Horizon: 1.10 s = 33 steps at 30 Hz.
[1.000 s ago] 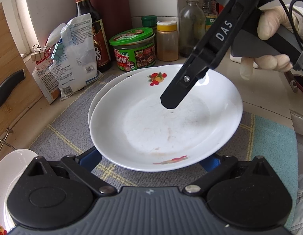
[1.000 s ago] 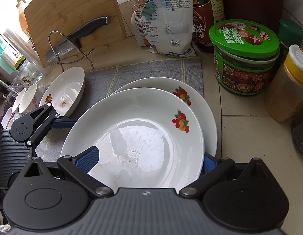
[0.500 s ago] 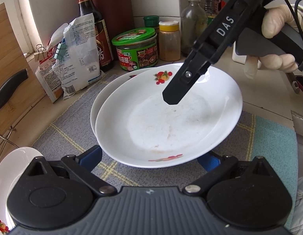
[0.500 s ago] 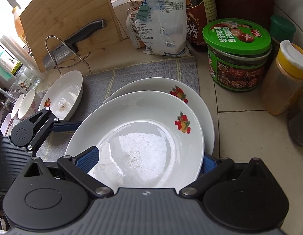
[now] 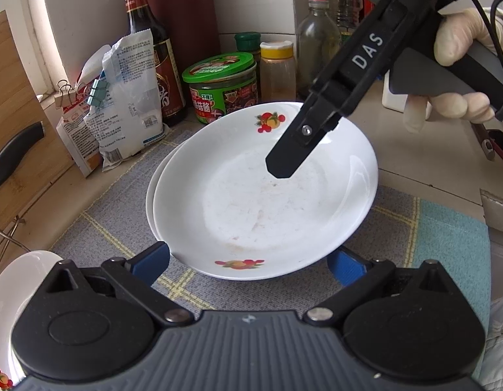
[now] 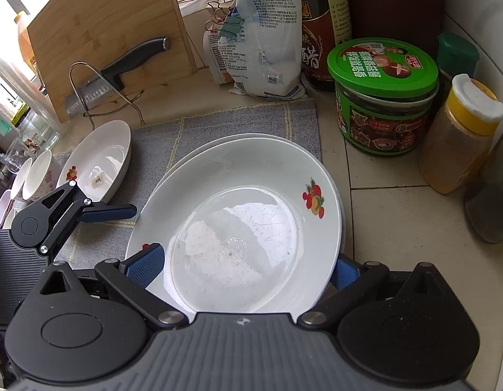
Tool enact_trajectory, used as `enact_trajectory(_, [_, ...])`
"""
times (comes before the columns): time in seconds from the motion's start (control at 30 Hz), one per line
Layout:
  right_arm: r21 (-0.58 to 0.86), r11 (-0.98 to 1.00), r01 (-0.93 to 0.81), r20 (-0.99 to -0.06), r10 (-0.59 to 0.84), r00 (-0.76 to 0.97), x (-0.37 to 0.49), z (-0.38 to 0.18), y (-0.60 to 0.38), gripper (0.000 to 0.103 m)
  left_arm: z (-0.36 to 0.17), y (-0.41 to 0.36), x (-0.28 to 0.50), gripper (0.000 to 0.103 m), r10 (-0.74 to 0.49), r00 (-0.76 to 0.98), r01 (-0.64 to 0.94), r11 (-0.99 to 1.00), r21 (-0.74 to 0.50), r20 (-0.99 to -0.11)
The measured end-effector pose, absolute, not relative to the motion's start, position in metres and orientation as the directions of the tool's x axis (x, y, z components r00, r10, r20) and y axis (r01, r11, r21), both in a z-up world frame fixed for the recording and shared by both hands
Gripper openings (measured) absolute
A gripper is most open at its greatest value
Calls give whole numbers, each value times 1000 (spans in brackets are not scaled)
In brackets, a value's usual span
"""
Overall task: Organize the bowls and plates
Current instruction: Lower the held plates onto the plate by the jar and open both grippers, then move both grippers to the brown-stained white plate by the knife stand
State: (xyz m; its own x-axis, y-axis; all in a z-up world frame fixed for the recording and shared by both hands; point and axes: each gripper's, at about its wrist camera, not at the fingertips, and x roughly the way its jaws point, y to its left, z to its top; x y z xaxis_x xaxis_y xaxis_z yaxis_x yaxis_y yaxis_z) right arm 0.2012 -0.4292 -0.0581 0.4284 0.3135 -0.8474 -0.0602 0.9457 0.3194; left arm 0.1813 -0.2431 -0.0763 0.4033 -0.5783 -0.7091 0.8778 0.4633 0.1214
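Note:
Two white plates with fruit prints are stacked on the grey mat [image 5: 121, 228]. The upper plate [image 5: 267, 195] [image 6: 238, 228] nearly covers the lower plate [image 5: 150, 202] [image 6: 218, 141]. My left gripper [image 5: 248, 260] is open, its blue fingers spread at either side of the upper plate's near rim. My right gripper [image 6: 244, 257] is open too and hangs over the same plate. One of its black fingers [image 5: 284, 163] hovers just above the plate's inside. In the right wrist view, a left finger [image 6: 108, 211] points at the plate's left rim; I cannot tell whether it touches.
A third fruit-print plate [image 6: 98, 159] lies at the mat's left, with small bowls [image 6: 36, 176] beyond it. Behind stand a green-lidded jar [image 6: 381, 97], a yellow-capped spice jar [image 6: 459, 137], sauce bottles, a clipped bag [image 6: 264, 42], and a cutting board with a knife [image 6: 98, 32].
The upper plate has slid over the lower one, so less of the lower plate shows. Both grippers kept their places relative to the upper plate and stayed open.

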Motion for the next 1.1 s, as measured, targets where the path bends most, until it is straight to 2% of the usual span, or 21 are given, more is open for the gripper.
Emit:
enact_trajectory(0.53, [199,977,-75,-877,212,430,189,-58,-418,103,-70,-237,174,102,-577,435,859,497,126,-692])
enact_trajectory(0.83, [150,984,-100,-846,180,503,170,-47,-412,103,-51,-216,161,102,-562,506,798,592,109,-654])
enact_trajectory(1.1, [194,968,-161,-803,251,540,158,-40,-391,103,-40,-175,150,102,-433,609,632,771,77,-665])
